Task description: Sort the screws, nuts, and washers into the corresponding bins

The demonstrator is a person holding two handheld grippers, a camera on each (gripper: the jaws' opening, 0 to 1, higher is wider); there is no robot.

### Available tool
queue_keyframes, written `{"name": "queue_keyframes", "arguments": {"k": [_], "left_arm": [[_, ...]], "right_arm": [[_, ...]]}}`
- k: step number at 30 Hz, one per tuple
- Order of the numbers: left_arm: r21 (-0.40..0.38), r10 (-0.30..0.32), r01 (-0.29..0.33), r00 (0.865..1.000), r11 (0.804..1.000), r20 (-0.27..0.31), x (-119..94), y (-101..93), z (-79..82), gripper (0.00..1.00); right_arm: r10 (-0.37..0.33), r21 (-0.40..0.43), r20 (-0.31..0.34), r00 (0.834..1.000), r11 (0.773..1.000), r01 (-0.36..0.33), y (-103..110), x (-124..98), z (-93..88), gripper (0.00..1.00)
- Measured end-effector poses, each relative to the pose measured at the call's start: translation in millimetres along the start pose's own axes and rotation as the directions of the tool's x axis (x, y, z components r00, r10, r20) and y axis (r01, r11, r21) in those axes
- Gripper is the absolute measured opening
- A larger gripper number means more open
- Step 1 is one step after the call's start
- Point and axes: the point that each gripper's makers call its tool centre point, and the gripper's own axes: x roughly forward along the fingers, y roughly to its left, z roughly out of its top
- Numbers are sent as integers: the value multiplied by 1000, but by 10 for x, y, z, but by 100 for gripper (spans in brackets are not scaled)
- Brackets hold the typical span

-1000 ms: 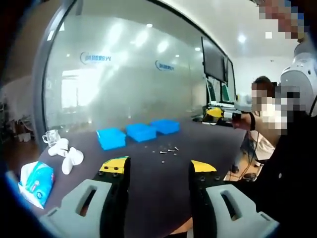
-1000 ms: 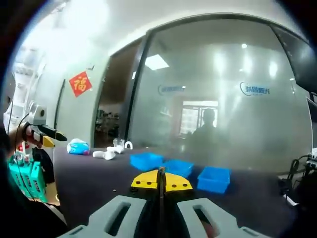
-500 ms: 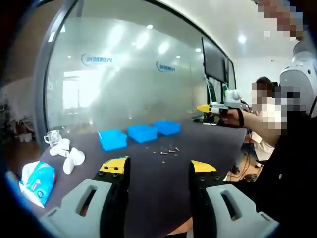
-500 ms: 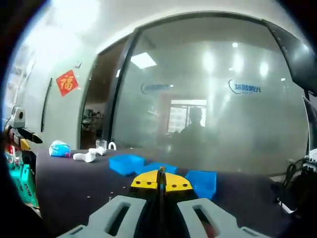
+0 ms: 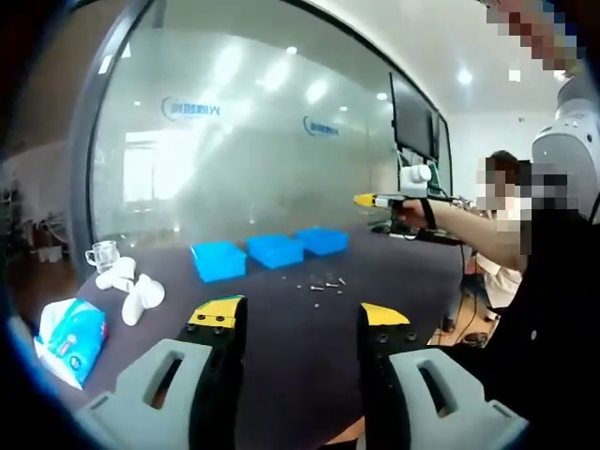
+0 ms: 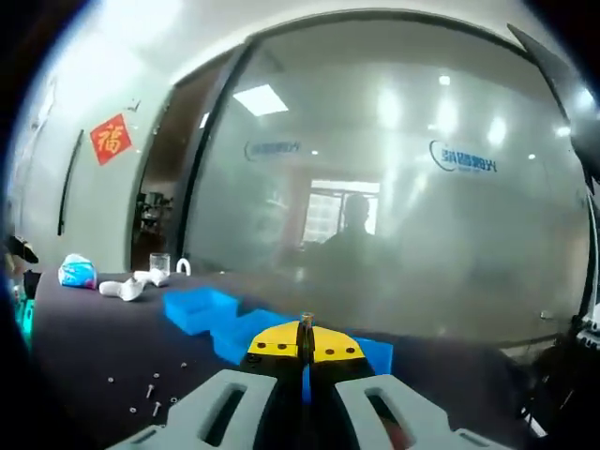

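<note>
In the left gripper view, the left gripper hangs above the dark table with its jaws spread wide and nothing between them. Beyond its tips, small screws, nuts and washers lie scattered on the tabletop, just in front of three blue bins set in a row. The right gripper is held up over the table's far side by a person's hand. In the right gripper view its jaws are pressed together above the bins. White cups and a tissue pack sit to the left.
</note>
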Motion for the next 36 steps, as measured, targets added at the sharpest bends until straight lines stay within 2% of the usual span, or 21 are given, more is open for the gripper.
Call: {"name": "queue_keyframes", "arguments": {"k": [5,10,15,26,31,36], "left_arm": [[-10,-2,2,1000,1000,10,-1,12,35,46],[-16,0,0,1000,1000,9,0,20,28,46],[-14,6,-6,1000,1000,10,12,32,44,46],[-12,8,-8,1000,1000,12,20,19,66,46],[-14,13,-12,1000,1000,18,-1,16,85,46],[-13,15,-15,1000,1000,20,-17,6,87,46]], "right_arm": [[-22,49,-45,999,999,24,-150,338,-97,0],[-65,29,-72,995,997,67,-295,500,-166,0],[-67,47,-98,993,996,72,-348,662,-223,0],[-101,19,-155,983,994,105,-437,919,-405,0],[-125,7,-164,979,992,128,-487,986,-436,0],[-115,7,-166,979,993,118,-479,1044,-453,0]]}}
